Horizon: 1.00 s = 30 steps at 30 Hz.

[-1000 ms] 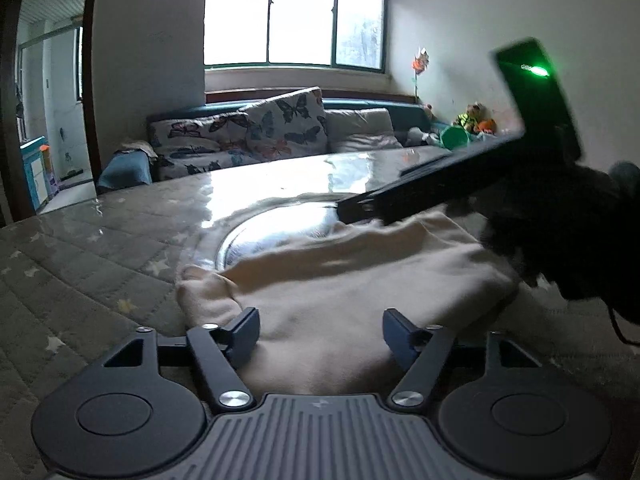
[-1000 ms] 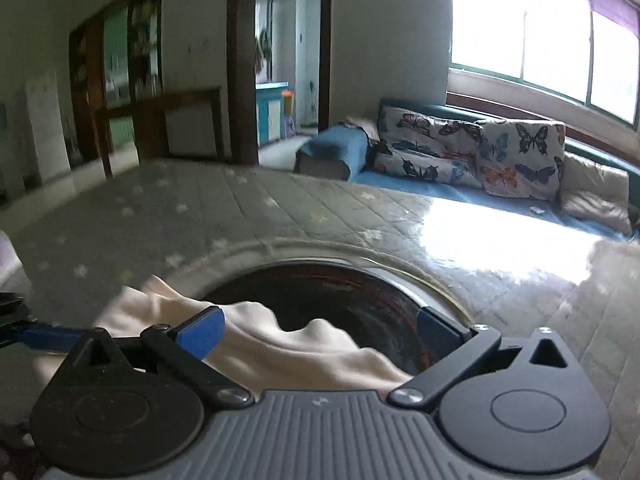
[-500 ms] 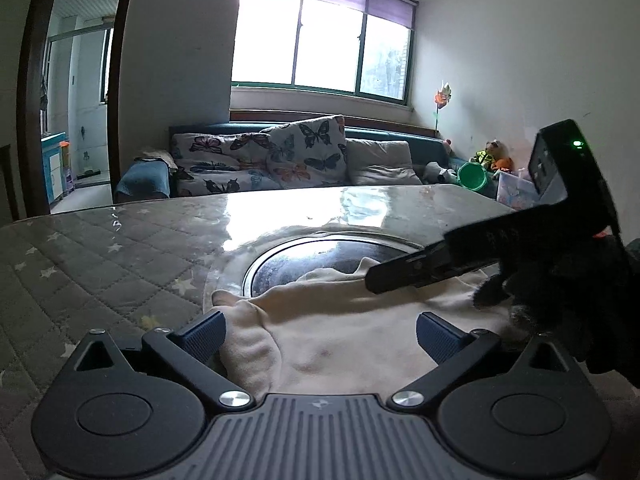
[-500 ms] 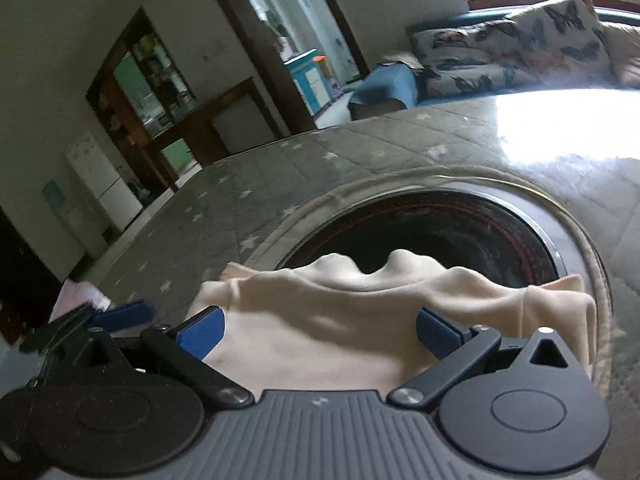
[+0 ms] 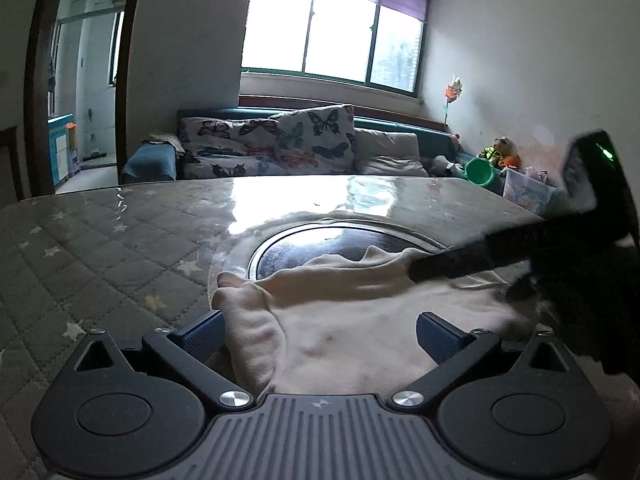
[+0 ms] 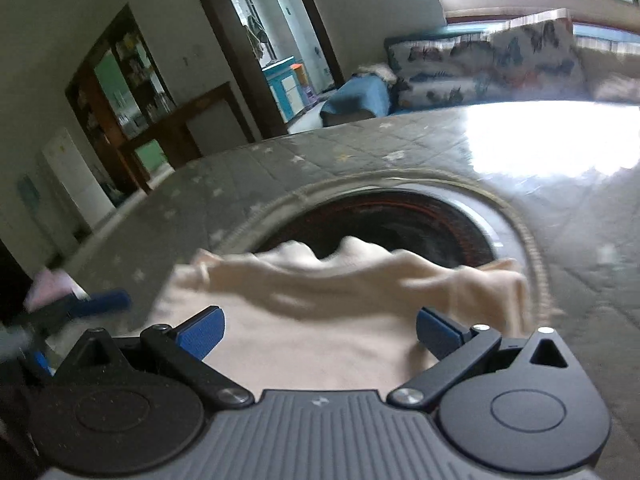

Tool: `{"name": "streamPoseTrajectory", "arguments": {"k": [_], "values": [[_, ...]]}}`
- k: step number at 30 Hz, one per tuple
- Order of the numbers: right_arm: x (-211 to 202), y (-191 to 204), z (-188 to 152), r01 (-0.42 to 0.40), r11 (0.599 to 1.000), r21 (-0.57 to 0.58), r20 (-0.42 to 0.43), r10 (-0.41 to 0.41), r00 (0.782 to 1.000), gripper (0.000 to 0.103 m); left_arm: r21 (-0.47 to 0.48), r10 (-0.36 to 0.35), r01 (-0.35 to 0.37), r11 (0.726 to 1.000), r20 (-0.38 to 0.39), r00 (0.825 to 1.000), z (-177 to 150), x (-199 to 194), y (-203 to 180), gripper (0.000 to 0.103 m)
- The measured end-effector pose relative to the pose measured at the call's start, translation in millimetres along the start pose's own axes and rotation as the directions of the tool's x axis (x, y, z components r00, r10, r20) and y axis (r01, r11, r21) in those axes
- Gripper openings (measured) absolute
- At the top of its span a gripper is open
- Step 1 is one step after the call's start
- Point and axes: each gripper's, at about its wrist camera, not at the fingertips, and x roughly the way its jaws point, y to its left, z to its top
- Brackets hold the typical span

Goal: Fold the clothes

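While one cream garment (image 5: pixel 348 320) lies lower centre on the counter (image 5: pixel 100 248), left hand-held gripper (image 5: pixel 320 338) and right hand-held gripper (image 6: pixel 320 334) both gape released.

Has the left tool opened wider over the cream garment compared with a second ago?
Yes. The left tool has spread: its blue pads now stand farther apart across the cream garment, the left one near the cloth's left edge.
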Motion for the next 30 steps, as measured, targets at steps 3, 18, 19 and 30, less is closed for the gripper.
{"name": "streamPoseTrajectory", "arguments": {"k": [3,18,19,30], "values": [[-9.7,7.4,-14.7,0.054,0.994,-0.094,0.015,-0.053,0.998,0.103,0.032,0.021,-0.021,0.999,-0.008,1.000,-5.1,0.6,-5.0,0.103],[-40.7,34.1,-46.8,0.140,0.945,-0.296,0.067,-0.126,0.990,0.103,0.033,0.045,-0.044,0.998,-0.028,0.999,-7.1,-9.2,-10.9,0.103],[-39.3,31.4,-50.1,0.140,0.946,-0.293,0.052,-0.131,0.990,0.103,0.040,0.045,-0.044,0.998,-0.031,0.998,-8.1,-9.5,-12.7,0.103],[-60.6,37.6,-55.3,0.102,0.946,-0.308,0.086,-0.079,0.993,0.103,0.024,0.071,-0.069,0.997,-0.065,0.995,-11.5,-9.8,-9.8,0.103]]}}
